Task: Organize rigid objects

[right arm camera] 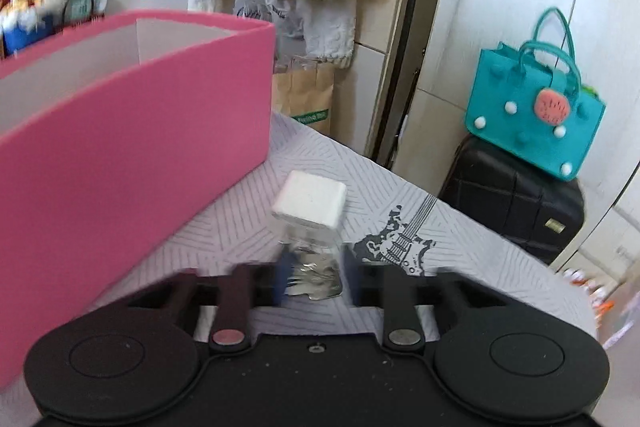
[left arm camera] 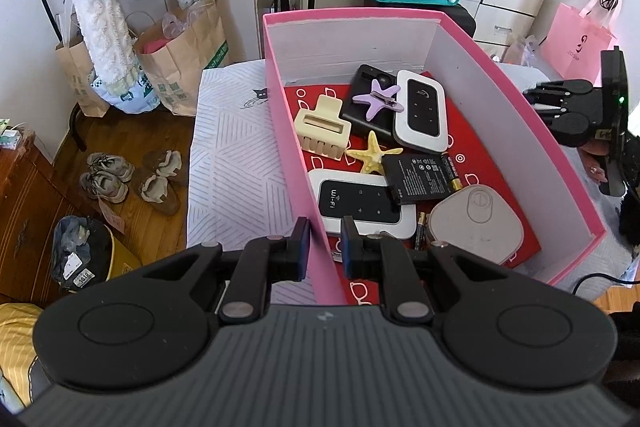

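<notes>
Bottle (right arm camera: 310, 227), a small clear one with a white square cap, is seen between the fingers of the right tongs (right arm camera: 314, 277), on the patterned cloth (right arm camera: 460, 267) just outside the pink box (left arm camera: 560, 163); the view is blurred, and the jaws look set against its glass sides, so it is judged gripped, though pad contact cannot be confirmed sharply. Left tongs (left arm camera: 325, 247) are narrowed on the box's near wall, one pad outside and one inside, so the box is judged to be steadied. Ahead of the left tongs, inside the box, much is already collected: two wifi routers (left arm camera: 362, 205), a black device under a purple star clip (left arm camera: 376, 97), a cream claw clip (left arm camera: 322, 127), a yellow starfish (left arm camera: 374, 153), a flat battery (left arm camera: 418, 179), AA cells and a grey rounded gadget (left arm camera: 476, 223), all lying on a red printed liner. Task is judged mostly done; the bottle is left to be placed in the box, and no other loose item is seen on the cloth. Surface is a table under a pale lined cloth with a guitar print. Beyond the tongs, a teal felt bag (right arm camera: 536, 107) on a black suitcase, a hanging fleece garment, paper bags, shoes on a wood floor and white cupboards are seen.
</notes>
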{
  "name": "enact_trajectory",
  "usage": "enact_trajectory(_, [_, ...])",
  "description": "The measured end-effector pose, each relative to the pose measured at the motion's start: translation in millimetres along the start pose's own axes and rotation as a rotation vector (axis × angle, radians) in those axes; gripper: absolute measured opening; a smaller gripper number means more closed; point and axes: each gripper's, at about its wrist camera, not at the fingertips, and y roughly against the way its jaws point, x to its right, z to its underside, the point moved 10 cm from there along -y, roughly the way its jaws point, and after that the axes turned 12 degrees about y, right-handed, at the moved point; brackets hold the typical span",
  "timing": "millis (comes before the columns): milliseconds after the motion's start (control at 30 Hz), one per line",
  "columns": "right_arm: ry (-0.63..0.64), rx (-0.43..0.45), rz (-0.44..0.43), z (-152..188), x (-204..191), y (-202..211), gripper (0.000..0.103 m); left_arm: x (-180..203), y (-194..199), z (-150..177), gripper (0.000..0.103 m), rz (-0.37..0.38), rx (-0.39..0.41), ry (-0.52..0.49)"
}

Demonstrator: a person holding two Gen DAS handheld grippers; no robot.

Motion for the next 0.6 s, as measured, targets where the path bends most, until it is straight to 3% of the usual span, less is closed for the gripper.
enact_trajectory(100, [-0.124,-0.001,-0.012,4.9,8.3,5.2,0.006,-0.2,-0.3,0.0,0.014,0.010,-0.005,0.009])
enact_trajectory(233, [-0.422,0.006,-0.112,16.9,26.3,8.3,0.006,-1.3,-1.2,-0.7,0.014,0.016,-0.009,0.016])
enact_trajectory(333, [-0.559,0.022,-0.176,24.4,34.3,12.5,0.006,-1.7,-1.5,-0.9,0.014,0.012,-0.008,0.012])
enact_trajectory(433, [-0.597,0.024,-0.192,26.4,35.1,16.9,0.006,-2.4,-1.6,-1.3,0.014,0.011,-0.011,0.005])
enact_trajectory(600, [-0.539,0.043,-0.180,10.2,29.4,36.5,0.006,0.0,-2.7,-1.5,0.014,-0.008,-0.017,-0.025])
